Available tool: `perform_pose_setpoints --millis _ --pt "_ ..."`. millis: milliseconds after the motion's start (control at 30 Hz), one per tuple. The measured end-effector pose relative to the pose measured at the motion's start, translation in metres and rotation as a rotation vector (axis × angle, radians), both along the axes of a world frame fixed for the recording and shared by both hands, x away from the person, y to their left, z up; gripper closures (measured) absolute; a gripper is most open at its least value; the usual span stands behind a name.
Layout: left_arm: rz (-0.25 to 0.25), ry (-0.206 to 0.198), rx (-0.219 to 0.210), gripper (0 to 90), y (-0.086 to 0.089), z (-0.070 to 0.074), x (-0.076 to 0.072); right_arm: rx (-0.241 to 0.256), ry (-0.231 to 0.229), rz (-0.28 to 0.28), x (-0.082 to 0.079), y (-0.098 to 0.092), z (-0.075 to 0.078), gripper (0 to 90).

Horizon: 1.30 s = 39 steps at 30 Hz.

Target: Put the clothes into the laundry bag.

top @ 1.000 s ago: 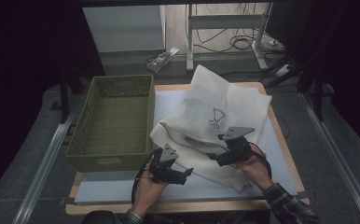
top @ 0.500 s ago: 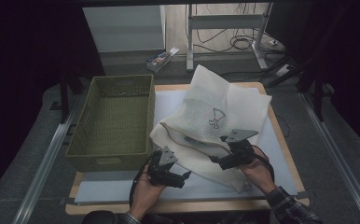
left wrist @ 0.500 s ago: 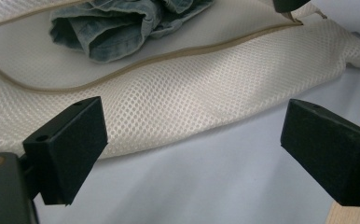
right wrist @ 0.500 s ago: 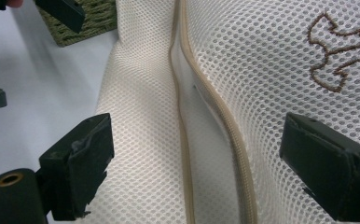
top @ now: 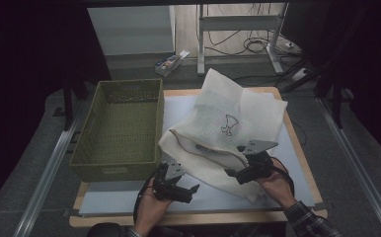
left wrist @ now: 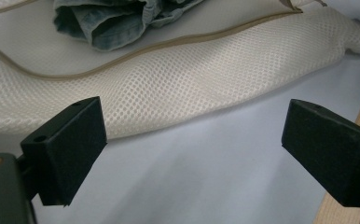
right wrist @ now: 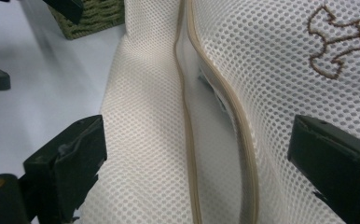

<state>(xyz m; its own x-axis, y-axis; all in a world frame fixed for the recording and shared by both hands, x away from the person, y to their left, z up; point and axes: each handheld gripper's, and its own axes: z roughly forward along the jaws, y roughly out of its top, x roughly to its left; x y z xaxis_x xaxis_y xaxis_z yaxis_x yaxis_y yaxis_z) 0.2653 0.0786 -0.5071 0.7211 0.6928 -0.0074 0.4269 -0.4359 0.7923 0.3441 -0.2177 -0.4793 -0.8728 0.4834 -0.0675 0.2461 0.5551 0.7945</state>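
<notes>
Mesh bag [top: 228, 133] lies crumpled on the table's white mat [top: 287, 148] just right of the green basket [top: 122, 128], denim [left wrist: 117, 18] showing in its mouth. Right gripper [top: 240, 175] hovers over its near edge, jaws spread wide astride the tan seam [right wrist: 192, 154]. Left gripper [top: 191, 190], low and level above the mat beside the bag, also gapes, holding nothing.

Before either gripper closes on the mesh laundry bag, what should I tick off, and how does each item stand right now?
1. Left gripper open: ok, its fingers stand wide apart over the white mat.
2. Right gripper open: ok, fingers spread over the mesh bag.
3. Bag mouth open: ok, the beige-trimmed edges are parted.
4. Denim garment inside the bag: ok, it lies past the trim.
5. Left gripper touching the bag: not ok, it sits short of the fabric.
6. Green basket empty: cannot tell, part of its floor is hidden.
</notes>
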Motion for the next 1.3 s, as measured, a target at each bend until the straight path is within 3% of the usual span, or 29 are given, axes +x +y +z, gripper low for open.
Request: perform_pose_setpoints --millis 1300 --pt "0.045 -0.019 0.025 5.9 0.036 0.001 -0.027 -0.004 0.009 -0.016 -0.017 -0.021 -0.002 0.0"
